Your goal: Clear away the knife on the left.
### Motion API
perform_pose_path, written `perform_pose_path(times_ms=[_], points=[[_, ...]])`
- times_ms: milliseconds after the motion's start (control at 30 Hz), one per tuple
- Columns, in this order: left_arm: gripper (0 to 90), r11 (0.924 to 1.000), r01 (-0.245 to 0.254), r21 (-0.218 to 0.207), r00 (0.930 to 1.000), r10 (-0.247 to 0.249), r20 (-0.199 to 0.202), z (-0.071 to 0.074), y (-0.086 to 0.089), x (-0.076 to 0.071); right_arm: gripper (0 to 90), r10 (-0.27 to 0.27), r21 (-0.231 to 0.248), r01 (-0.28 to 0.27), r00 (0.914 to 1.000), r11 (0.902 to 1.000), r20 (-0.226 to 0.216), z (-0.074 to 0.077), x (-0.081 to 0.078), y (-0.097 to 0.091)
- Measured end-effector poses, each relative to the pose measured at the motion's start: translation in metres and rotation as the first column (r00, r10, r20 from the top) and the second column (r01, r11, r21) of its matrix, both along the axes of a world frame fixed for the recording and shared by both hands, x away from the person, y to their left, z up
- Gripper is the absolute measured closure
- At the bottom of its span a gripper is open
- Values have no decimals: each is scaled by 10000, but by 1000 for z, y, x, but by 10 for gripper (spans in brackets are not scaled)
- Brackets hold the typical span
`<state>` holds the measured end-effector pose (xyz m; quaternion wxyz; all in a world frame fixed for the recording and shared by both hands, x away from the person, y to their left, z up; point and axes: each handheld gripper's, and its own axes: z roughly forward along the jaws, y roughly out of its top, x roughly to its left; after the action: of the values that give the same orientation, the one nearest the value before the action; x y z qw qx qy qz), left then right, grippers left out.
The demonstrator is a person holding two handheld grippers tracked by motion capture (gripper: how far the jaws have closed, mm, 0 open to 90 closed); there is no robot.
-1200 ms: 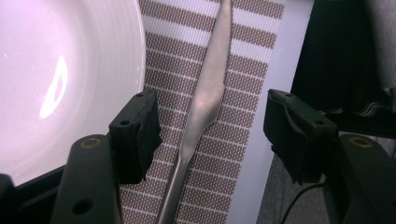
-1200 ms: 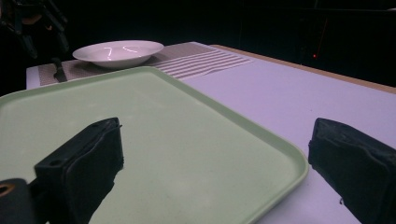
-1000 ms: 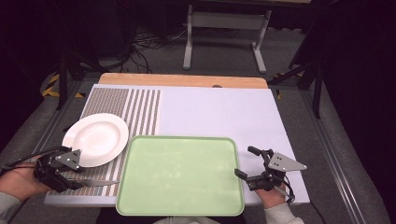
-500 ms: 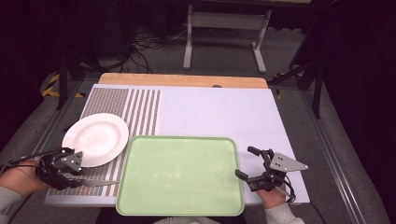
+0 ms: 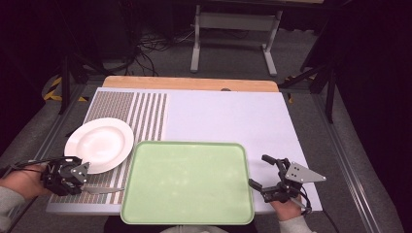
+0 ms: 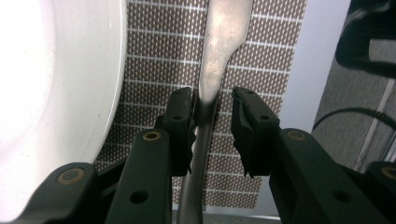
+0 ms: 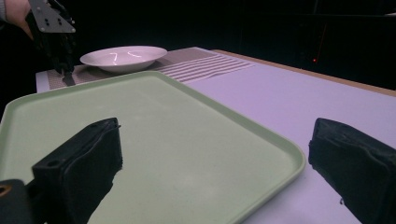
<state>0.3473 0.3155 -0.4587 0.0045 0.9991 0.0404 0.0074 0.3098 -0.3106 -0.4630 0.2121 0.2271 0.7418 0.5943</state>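
Since the earlier frame, my left gripper (image 6: 212, 121) has been closing its jaws around the knife (image 6: 219, 60); a gap remains at one pad. Knife lies on the striped mat (image 5: 145, 104), beside the white plate (image 5: 99, 144). My right gripper (image 5: 262, 171) stands wide open beside the green tray (image 5: 189, 182).

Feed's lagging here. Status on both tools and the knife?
Left tool closing around knife handle, small gap on one side. Right tool open beside tray. Plate close by the knife.
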Motion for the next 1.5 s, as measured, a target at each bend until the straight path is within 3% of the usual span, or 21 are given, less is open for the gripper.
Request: perform_pose_path(times_ms=[67, 267, 367, 433, 600, 633, 1133, 1167, 1233, 1267, 1367, 1500], points=[[706, 9993, 144, 359, 9999, -145, 26, -3, -1, 0, 34, -84, 15, 84, 10000, 10000, 0, 0, -2, -2], [782, 9957, 782, 491, 9967, -791, 186, -3, -4, 0, 36, -256, -17, 256, 9997, 9997, -4, -1, -7, -7], [792, 9898, 1217, 743, 9922, -1234, 179, -3, -6, 1, 36, -304, -26, 304, 9995, 9995, 3, -1, -9, -8], [796, 9917, 1011, 800, 9942, -1036, 277, -3, -7, -3, 36, -321, -20, 321, 9995, 9995, 28, -1, -10, -9], [800, 9894, 1220, 792, 9910, -1258, 448, -3, -6, -3, 36, -328, -32, 328, 9995, 9995, 20, -1, -11, -10], [801, 9915, 1048, 769, 9933, -1081, 403, -3, -6, -4, 36, -333, -63, 333, 9994, 9994, 46, -1, -11, -10], [803, 9898, 1232, 709, 9910, -1264, 428, -3, -7, -4, 34, -344, -37, 344, 9994, 9994, 34, -1, -10, -10], [803, 9922, 1036, 689, 9933, -1067, 436, -2, -7, -6, 35, -338, -26, 338, 9994, 9994, 30, -1, -10, -10], [803, 9896, 1290, 639, 9900, -1322, 487, 1, -7, -4, 35, -311, 33, 311, 9995, 9995, 7, -1, -10, -9], [803, 9940, 970, 507, 9936, -997, 531, 2, -6, -7, 34, -312, 8, 312, 9995, 9995, 25, -1, -9, -10], [802, 9907, 1213, 615, 9906, -1248, 562, 7, -6, -6, 32, -251, -4, 251, 9997, 9997, -13, -2, -9, -9], [802, 9941, 991, 447, 9928, -1018, 625, 16, -6, -7, 32, -248, 46, 249, 9997, 9997, -8, -1, -8, -8]])
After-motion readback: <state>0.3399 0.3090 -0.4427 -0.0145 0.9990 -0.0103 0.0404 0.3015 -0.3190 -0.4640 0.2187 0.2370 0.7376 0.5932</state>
